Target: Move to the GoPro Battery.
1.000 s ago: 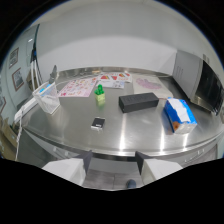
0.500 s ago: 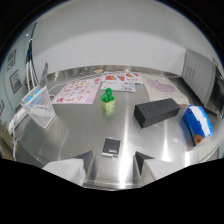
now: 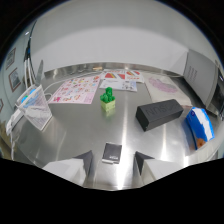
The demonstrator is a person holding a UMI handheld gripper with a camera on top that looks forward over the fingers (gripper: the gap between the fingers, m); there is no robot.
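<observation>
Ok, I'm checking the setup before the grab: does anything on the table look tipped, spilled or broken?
Nothing stands out. The GoPro battery lies flat on the metal table between the open gripper fingers, untouched. The green toy, black box and blue carton sit intact, with no spill visible.

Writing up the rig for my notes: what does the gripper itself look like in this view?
Only the gripper tips show: two pale grey, wedge-shaped jaws with dark inner faces, tapering toward each other. No cables, markings, hand or sleeve are visible. They stand open, with the small dark GoPro Battery between them on the steel table.
</observation>
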